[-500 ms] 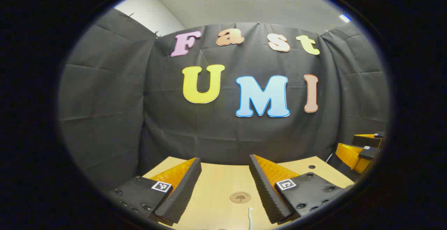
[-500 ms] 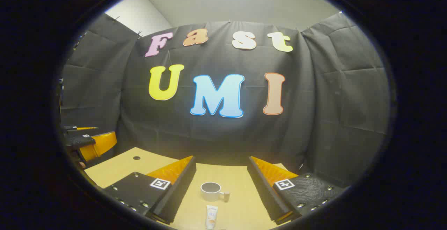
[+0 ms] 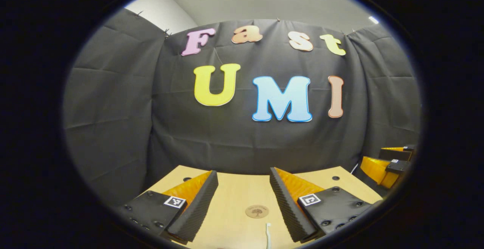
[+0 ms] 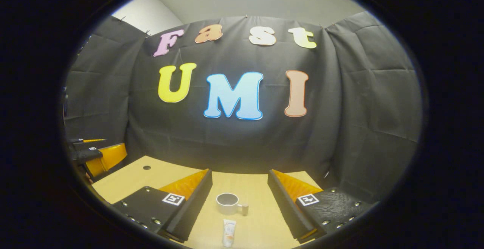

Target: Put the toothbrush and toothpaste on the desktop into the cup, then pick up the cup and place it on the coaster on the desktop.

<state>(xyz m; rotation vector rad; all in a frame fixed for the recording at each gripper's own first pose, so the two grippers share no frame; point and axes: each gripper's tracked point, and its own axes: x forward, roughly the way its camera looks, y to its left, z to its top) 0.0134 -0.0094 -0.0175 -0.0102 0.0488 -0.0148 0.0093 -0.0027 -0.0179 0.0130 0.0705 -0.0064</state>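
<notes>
A white toothbrush (image 3: 268, 234) lies on the pale wooden desktop (image 3: 234, 218), its head pointing away toward a round wooden coaster (image 3: 257, 211) just beyond it — the two sit near each other but apart. Both lie in the gap between the fingers of the left gripper (image 3: 242, 203), whose jaws stand wide open and hold nothing.

In the right gripper view, a white toothpaste (image 4: 228, 232) tube lies flat on the desktop, just in front of an upright grey cup (image 4: 227, 203) with its handle to the right. The right gripper (image 4: 240, 201) frames them, jaws spread open, empty. The black cloth wall (image 4: 340, 128) rises behind the desk.
</notes>
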